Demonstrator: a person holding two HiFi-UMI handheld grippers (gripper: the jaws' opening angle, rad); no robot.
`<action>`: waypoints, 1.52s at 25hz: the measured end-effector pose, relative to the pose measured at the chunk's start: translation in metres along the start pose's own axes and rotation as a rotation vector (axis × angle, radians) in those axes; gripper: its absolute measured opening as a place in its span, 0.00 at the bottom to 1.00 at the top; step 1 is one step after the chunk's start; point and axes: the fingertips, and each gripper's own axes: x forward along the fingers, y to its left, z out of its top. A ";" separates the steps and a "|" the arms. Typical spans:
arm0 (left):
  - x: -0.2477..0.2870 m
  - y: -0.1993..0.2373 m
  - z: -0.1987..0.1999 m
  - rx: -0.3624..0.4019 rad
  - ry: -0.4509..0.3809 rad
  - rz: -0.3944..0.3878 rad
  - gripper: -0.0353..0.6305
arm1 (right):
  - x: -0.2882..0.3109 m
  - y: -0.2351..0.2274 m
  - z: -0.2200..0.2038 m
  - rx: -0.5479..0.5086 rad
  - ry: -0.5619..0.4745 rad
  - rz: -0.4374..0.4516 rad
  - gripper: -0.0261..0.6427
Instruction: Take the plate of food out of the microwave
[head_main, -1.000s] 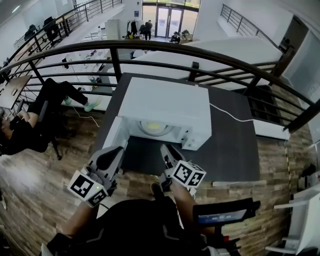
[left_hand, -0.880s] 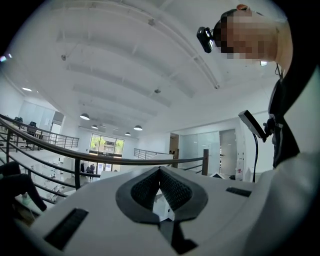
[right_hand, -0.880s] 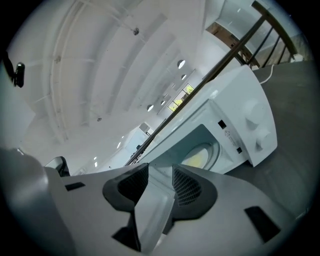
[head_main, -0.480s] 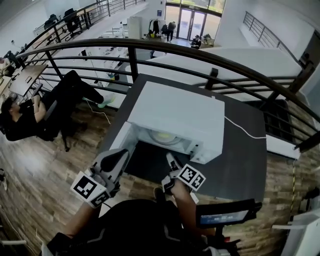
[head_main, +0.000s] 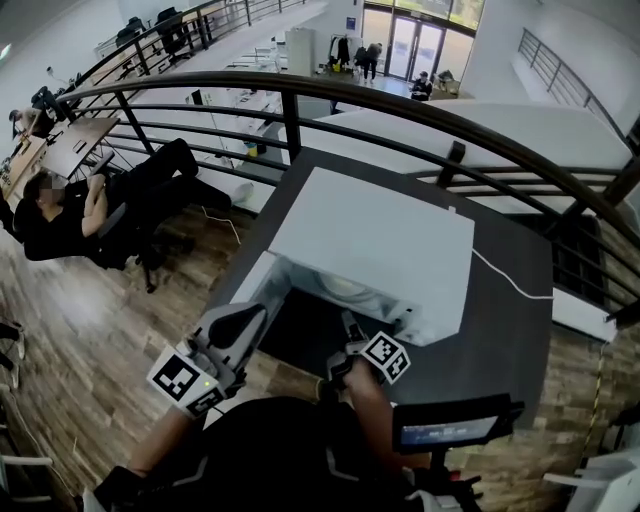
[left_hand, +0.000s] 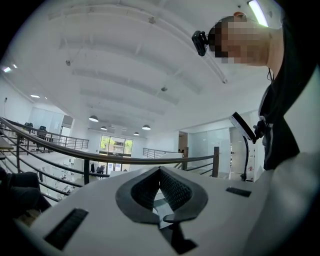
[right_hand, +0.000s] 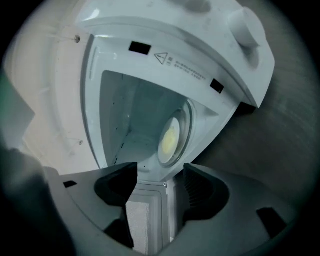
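A white microwave stands on a dark table with its door swung open to the left. In the right gripper view the plate, with pale yellow food on it, lies deep in the cavity. My right gripper faces that opening from just outside, its jaws opening with nothing between them. In the head view it sits at the front of the opening. My left gripper hangs back at the lower left. It points up toward the ceiling, shut and empty.
A dark metal railing runs behind the table, with a drop to a lower floor beyond. A white cable trails right from the microwave. A person sits at the left. A small screen on a stand is by my right side.
The head view has swung left and the microwave now sits closer. My right gripper has come up to the open cavity. The left gripper has kept its place.
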 end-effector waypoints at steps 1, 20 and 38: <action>-0.001 -0.001 -0.001 0.003 0.002 0.005 0.06 | 0.003 -0.003 -0.002 0.010 0.005 -0.001 0.44; 0.019 0.028 -0.002 0.005 0.044 0.078 0.06 | 0.064 -0.038 0.003 0.267 -0.010 -0.095 0.55; 0.011 0.044 -0.005 0.021 0.088 0.147 0.06 | 0.105 -0.053 0.014 0.471 -0.061 -0.081 0.54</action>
